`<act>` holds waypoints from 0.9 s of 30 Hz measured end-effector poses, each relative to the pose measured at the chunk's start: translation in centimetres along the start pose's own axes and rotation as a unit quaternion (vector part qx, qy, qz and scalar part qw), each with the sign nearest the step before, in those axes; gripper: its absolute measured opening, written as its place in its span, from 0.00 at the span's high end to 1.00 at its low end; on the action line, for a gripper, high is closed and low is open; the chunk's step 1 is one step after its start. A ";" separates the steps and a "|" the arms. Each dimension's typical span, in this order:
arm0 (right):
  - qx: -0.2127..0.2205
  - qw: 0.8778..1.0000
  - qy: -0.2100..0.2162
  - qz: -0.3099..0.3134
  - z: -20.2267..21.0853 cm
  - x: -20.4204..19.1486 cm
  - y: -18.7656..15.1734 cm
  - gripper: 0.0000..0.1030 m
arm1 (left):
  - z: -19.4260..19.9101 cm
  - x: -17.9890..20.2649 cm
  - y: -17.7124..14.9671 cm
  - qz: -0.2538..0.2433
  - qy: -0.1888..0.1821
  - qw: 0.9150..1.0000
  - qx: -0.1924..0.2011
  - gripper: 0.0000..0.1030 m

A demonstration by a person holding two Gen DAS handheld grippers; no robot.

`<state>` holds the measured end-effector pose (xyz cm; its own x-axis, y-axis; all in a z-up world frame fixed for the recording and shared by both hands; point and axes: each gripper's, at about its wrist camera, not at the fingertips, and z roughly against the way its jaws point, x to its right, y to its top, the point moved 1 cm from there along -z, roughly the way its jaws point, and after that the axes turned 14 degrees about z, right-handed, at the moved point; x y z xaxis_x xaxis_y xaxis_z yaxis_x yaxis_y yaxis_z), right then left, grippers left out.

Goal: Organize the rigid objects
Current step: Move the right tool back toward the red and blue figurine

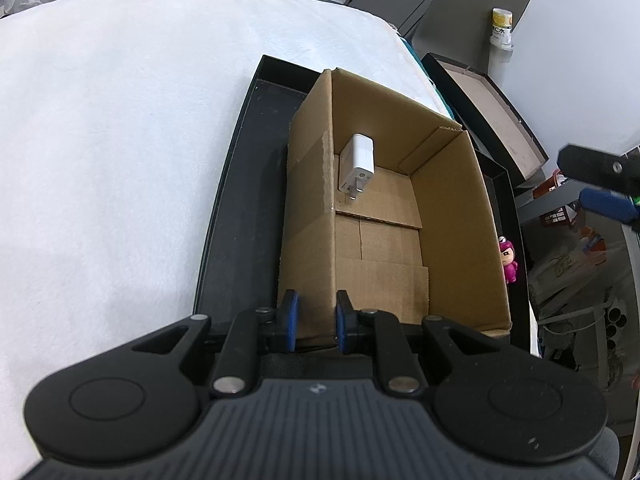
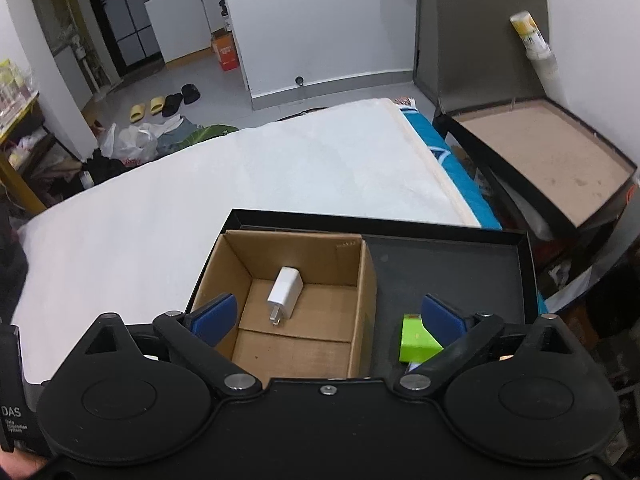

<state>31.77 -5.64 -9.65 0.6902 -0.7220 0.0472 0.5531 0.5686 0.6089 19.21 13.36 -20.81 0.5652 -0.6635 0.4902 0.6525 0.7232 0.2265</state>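
Note:
An open cardboard box stands in a black tray on a white cloth. A white plug charger lies inside the box at its far end. My left gripper is shut on the box's near left wall. My right gripper is open wide above the box and holds nothing. A lime green block lies in the tray beside the box, by the right fingertip. A pink toy figure stands in the tray on the box's right.
The white cloth covers the surface to the left and beyond. A second black box with a brown inside stands at the right, with a yellow-topped bottle behind it. Floor clutter lies past the far edge.

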 end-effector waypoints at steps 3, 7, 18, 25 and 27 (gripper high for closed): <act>0.002 1.000 0.016 -0.016 0.2 0.5 -0.8 0.03 | 0.0 0.1 0.0 -0.001 0.002 1.000 0.000 0.83; 0.013 0.999 0.029 -0.005 0.8 0.6 -1.6 0.03 | -0.1 0.3 -0.1 -0.004 0.005 1.000 0.001 0.83; 0.101 0.992 0.053 -0.062 3.4 3.2 -3.4 0.00 | -0.1 0.6 -0.2 -0.004 0.014 1.000 0.004 0.83; 0.137 0.990 0.010 -0.041 4.8 4.4 -3.5 0.00 | -0.1 0.7 -0.2 -0.004 0.017 1.000 0.004 0.83; 0.133 0.990 0.004 -0.043 4.8 4.8 -3.7 0.00 | -0.1 0.7 -0.2 -0.002 0.017 1.000 0.004 0.83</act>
<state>30.81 -13.13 -7.89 0.6496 -0.7601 -0.0196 0.4687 0.3800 0.7974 19.50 12.73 -20.65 0.5790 -0.6732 0.4599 0.6518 0.7211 0.2349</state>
